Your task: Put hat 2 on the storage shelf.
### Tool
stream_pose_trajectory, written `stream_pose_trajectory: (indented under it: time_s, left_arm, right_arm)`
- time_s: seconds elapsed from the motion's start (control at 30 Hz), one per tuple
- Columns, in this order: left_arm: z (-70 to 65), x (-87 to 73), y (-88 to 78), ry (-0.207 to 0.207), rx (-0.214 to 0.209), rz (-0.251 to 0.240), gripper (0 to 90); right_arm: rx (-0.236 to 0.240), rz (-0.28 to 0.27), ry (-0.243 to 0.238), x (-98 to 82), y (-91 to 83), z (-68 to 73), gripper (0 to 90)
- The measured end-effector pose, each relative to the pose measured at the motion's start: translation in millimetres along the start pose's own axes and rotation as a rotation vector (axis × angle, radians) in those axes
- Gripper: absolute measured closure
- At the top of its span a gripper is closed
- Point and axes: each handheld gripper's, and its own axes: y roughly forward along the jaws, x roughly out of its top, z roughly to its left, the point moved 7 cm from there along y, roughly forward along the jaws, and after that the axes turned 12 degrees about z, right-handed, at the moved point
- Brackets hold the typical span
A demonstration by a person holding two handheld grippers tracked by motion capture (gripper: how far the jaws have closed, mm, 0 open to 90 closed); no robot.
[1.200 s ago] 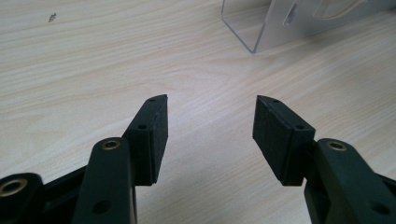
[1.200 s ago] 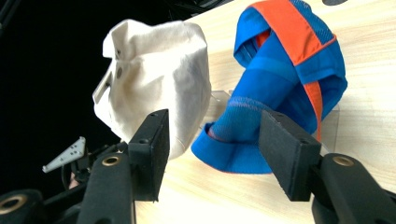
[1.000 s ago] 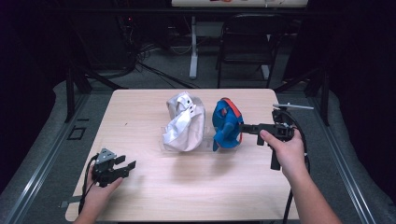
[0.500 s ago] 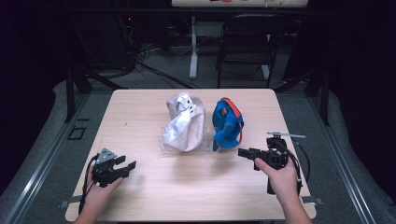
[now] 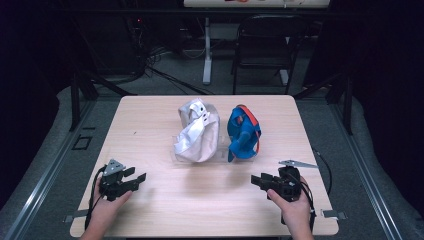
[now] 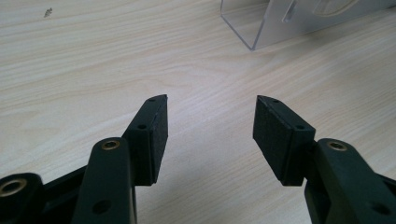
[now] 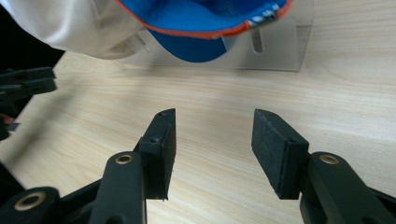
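A white cap and a blue cap with orange trim hang side by side on a clear plastic stand at the middle of the wooden table. My left gripper rests near the front left corner, open and holding nothing. My right gripper sits low near the front right, pointing left. Its jaws have just been closing a little and still stand open over bare wood. From there the blue cap and white cap hang ahead, above the stand.
A corner of the clear stand lies ahead of the left gripper. A black chair and a white post stand on the dark floor behind the table. Bare wood lies between the two hands.
My right hand has come down and back from beside the blue cap to the table's front right. The left hand has stayed put.
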Motion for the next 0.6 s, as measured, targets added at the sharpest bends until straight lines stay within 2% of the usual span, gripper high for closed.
stream_pose_trajectory:
  time_s: [0.07, 0.13, 0.17, 0.23, 0.33, 0.47, 0.6]
  left_arm:
    - [-1.6, 0.2, 1.7, 0.001, -0.001, -0.002, 45.8]
    - [-2.6, 0.1, 2.1, 0.004, -0.006, 0.004, 45.8]
    - [-3.1, 0.6, 3.2, 0.003, -0.006, -0.004, 45.8]
    - [-2.8, -0.1, 2.5, 0.005, -0.007, 0.008, 45.8]
    - [-1.8, -0.4, 2.8, 0.000, -0.009, 0.001, 45.8]
    - [0.2, -1.2, 3.6, -0.008, -0.014, 0.006, 45.5]
    - [0.3, -1.3, 4.0, -0.007, -0.013, 0.007, 45.4]
  right_arm:
    - [-0.017, -0.023, 0.001, -6.5, 5.2, -3.8, 49.7]
    - [-0.044, -0.022, -0.015, -11.6, 10.4, -5.7, 49.1]
    - [-0.064, -0.022, -0.027, -13.8, 13.7, -6.6, 48.6]
    - [-0.115, -0.007, -0.060, -16.6, 22.3, -8.5, 47.2]
    - [-0.116, -0.004, -0.069, -17.1, 26.1, -8.1, 47.1]
    - [-0.081, 0.005, -0.076, -19.0, 31.2, -5.7, 48.4]
    - [-0.075, 0.006, -0.090, -18.5, 33.6, -6.8, 47.8]
